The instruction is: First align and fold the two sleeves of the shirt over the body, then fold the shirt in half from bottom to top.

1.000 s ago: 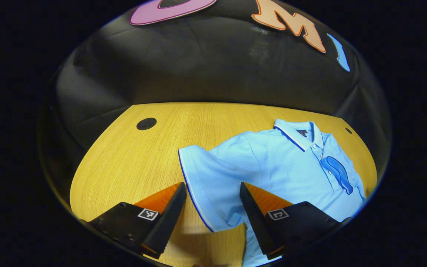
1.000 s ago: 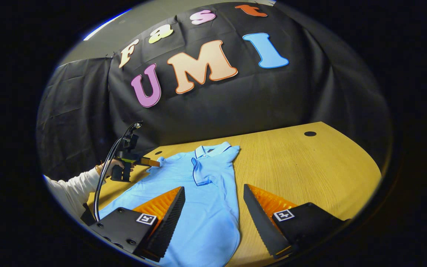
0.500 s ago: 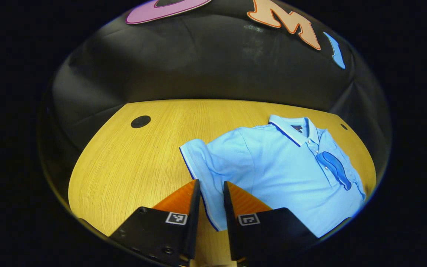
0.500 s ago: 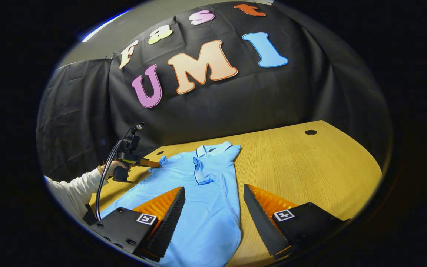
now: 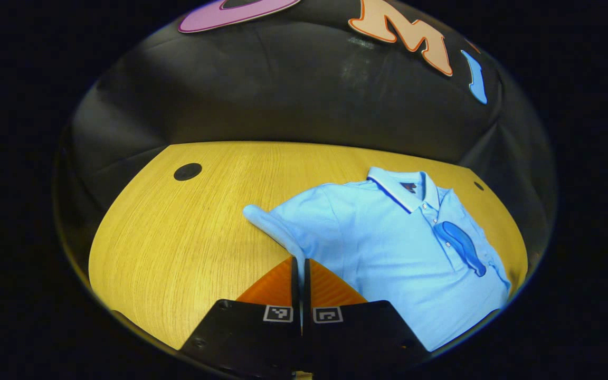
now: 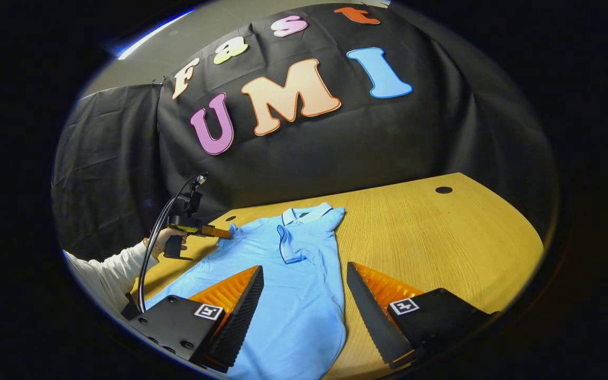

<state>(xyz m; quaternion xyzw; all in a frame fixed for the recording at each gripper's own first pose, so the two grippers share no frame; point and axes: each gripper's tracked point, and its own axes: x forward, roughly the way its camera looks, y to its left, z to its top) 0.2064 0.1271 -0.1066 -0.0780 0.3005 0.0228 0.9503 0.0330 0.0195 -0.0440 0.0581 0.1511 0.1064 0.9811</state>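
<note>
The light blue shirt [image 5: 404,248] lies flat on the wooden worktop [image 5: 188,237], collar toward 12 o'clock. In the left gripper view, the left gripper [image 5: 299,266] has its jaws closed on the edge of one sleeve [image 5: 272,224]. In the right gripper view, the right gripper [image 6: 304,295] hovers above the shirt body with jaws wide open, holding nothing.

Right gripper [image 6: 304,306] agape — above shirt [image 6: 283,295]

Shirt [image 5: 388,237]: light blue polo, laid front-up on tabletop [image 5: 177,237].
Sleeve [image 5: 275,229]: lifted, bunched, pinched at its cuff.
</note>
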